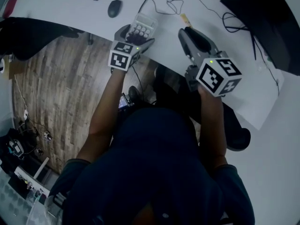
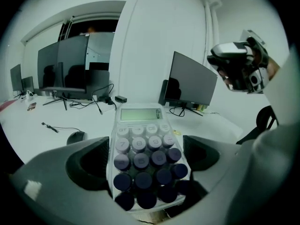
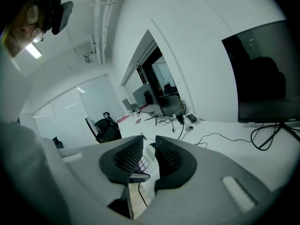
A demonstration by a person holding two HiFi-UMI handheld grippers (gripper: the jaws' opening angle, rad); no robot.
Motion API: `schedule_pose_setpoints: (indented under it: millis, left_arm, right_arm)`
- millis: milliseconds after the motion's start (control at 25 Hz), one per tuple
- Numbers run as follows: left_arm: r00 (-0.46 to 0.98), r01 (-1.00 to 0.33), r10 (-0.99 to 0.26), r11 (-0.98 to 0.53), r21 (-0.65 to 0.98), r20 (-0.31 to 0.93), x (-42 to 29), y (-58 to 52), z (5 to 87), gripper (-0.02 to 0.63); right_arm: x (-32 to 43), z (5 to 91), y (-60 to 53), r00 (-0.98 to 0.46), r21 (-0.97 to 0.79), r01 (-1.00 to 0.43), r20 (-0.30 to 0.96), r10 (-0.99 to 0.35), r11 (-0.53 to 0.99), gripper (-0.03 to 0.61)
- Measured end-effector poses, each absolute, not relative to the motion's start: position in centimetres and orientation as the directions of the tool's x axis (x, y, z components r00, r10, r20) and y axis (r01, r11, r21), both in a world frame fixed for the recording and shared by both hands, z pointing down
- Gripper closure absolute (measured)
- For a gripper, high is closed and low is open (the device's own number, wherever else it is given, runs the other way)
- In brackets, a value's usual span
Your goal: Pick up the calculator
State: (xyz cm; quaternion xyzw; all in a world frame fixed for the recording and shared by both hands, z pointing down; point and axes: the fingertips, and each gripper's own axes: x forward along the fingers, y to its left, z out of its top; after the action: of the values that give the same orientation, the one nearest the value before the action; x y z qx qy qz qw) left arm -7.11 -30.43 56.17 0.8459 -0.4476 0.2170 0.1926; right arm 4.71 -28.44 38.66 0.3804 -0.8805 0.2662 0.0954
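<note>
Left gripper [image 2: 145, 162]: two grey jaws, one on each side of calculator [image 2: 143, 146], both pressing on its sides. Calculator white, sits between jaws, long way pointing away from camera. Green-grey screen [image 2: 139, 114] at far end. Round keys in rows: pale ones near screen, dark ones near camera. White table [image 2: 37, 144] below. Dark mouse [image 2: 76, 136] at left, thin cable [image 2: 55, 128] near it. Black monitor [image 2: 191, 84] behind calculator, more dark screens [image 2: 70, 64] far left. Person [image 2: 276, 93] at right edge.
</note>
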Motion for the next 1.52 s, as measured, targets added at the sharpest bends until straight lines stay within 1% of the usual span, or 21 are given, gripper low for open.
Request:
schedule_pose_setpoints:
  millis: [600, 1080, 1320, 1520]
  left_arm:
    - [0.505, -0.856, -0.781, -0.507, 0.099, 0.368, -14.0, -26.7, 44.8, 0.129]
    - [0.495, -0.864, -0.837, -0.502, 0.035, 0.232, -18.7, -20.6, 36.0, 0.129]
    - [0.5, -0.861, -0.848, -0.508, -0.003, 0.177, -20.1, -17.8, 32.7, 0.129]
    - [0.502, -0.859, -0.849, -0.511, -0.014, 0.164, -20.2, -16.5, 32.0, 0.129]
  right_arm:
    - [2.3, 33.0, -25.4, -0.712, -0.322, -0.701, 0.288, -0.64, 0.636, 0.502]
    - [-1.1, 27.7, -21.5, -0.787, -0.294, -0.613, 0.146, -0.6, 0.733, 0.505]
    - [-2.0, 26.3, -19.6, -0.785, -0.221, -0.619, 0.146, -0.602, 0.753, 0.517]
    - [-2.3, 25.5, -18.2, -0.782, -0.17, -0.623, 0.135, -0.608, 0.764, 0.517]
